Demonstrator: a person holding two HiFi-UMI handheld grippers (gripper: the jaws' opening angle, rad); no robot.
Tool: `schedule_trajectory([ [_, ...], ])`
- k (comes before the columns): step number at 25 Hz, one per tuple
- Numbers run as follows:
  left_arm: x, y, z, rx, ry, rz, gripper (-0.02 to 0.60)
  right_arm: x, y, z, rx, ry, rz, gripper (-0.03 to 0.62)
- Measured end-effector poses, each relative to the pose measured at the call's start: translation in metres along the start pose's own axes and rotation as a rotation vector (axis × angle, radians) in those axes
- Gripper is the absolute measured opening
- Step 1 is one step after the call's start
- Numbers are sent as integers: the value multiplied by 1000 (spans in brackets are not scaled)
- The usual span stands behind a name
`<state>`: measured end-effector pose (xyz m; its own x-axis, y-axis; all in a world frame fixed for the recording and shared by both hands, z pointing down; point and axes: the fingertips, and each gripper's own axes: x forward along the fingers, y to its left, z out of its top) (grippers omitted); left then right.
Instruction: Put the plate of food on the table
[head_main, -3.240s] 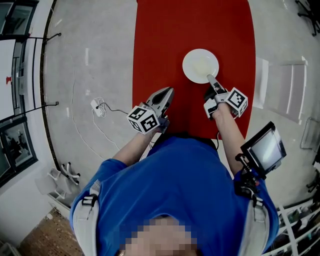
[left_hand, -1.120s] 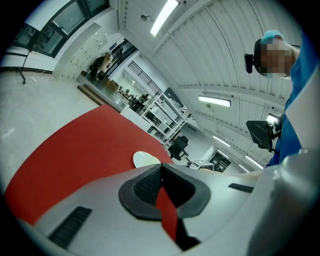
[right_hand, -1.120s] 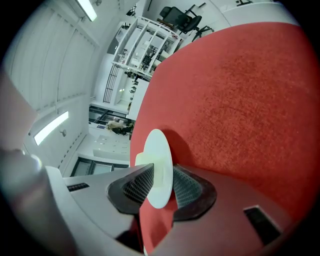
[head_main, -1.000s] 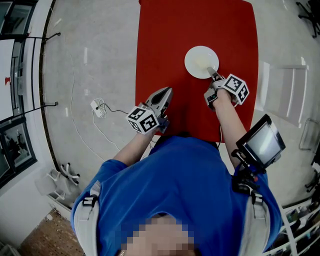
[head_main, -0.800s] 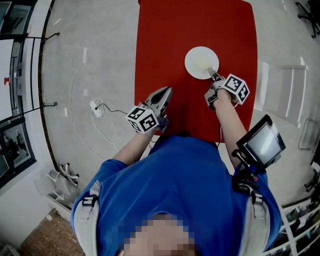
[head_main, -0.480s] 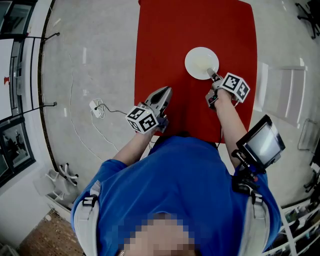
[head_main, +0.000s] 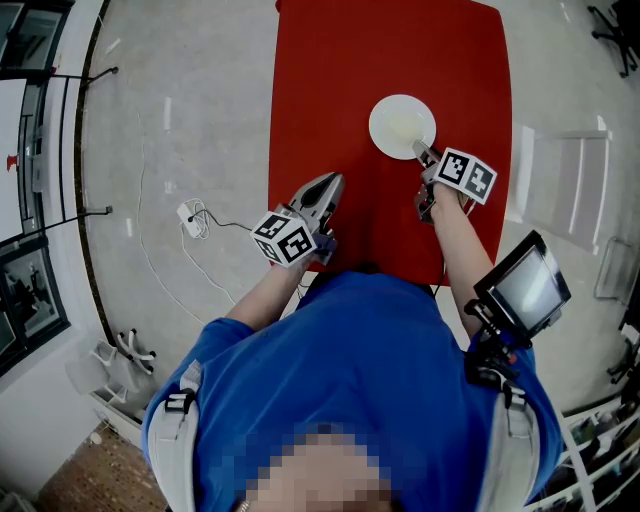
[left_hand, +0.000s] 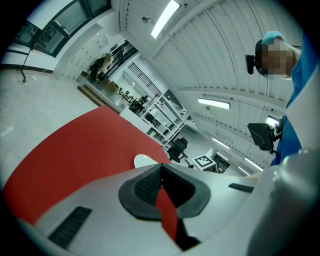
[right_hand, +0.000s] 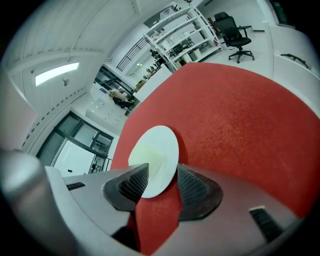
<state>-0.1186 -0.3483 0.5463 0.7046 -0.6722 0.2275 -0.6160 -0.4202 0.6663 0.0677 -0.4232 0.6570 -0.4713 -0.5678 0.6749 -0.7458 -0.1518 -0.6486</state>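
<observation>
As the plate (head_main: 402, 126) lay flat on the table (head_main: 330, 90), the jaws of our right gripper (head_main: 421, 151) had just been opening around its rim.

No legible text or numbers

Plate (right_hand: 160, 145) edge partly behind fingers (right_hand: 131, 186)

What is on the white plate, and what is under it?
Pale yellowish food lies on the plate; the red table is beneath. The spot directly underneath is covered.
</observation>
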Motion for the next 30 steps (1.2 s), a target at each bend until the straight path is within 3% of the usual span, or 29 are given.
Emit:
schedule_trajectory([
  [8,-2,-3,2,6,-6,-5,6,-11,0,7,-66,-42,-14,152],
  [12,-9,-24,4,17,-14,-13,6,-38,10,10,-127,-82,-6,152],
  [19,-9,-29,6,37,-33,-19,6,-55,33,12,-189,-157,133,150],
  [25,-6,-23,9,61,-45,-20,6,-62,40,13,-252,-218,172,43],
  [30,-3,-15,11,82,-64,-18,6,-63,49,9,-292,-240,217,5],
])
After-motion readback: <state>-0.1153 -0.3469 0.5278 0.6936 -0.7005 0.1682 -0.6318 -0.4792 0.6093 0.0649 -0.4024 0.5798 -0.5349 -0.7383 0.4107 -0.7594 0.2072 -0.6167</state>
